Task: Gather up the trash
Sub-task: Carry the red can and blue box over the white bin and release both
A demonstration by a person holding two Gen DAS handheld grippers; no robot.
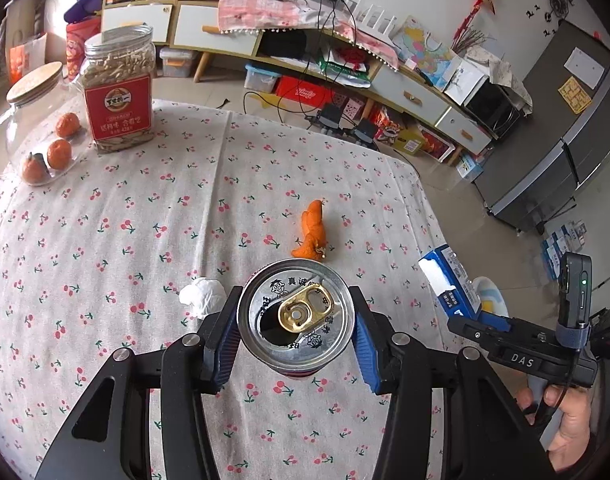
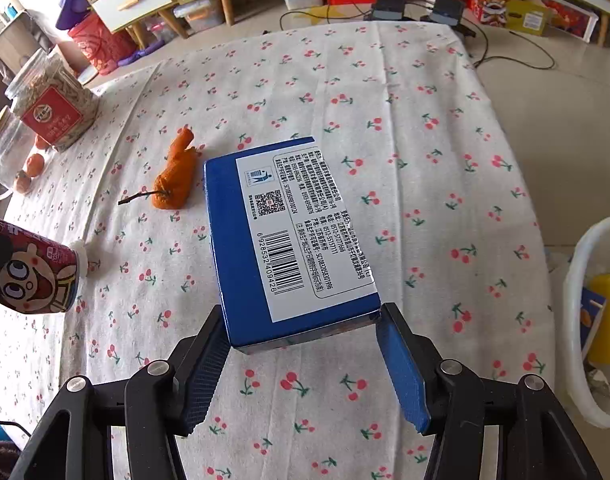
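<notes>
Now left gripper (image 1: 296, 330) angled downward clamping opened can (image 1: 295, 320), right gripper (image 2: 303, 364) pitched steeply, gripping blue box (image 2: 289, 240).

Seed jar (image 1: 119, 88) beside glass jar (image 1: 33, 128) holding tangerines (image 1: 59, 154).

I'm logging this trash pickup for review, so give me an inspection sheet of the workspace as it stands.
Surface: table under a cherry-print cloth.
Job's things: drink can and blue box, both held off the cloth; orange peel and crumpled tissue lying on the cloth.
Clutter: seed jar with red label; glass jar of oranges.
Grippers: left gripper shut on the can; right gripper shut on the box.
Cables: black leads on the floor past the table's far edge.
Surroundings: white bin at the table's right side; shelving; grey fridge.
</notes>
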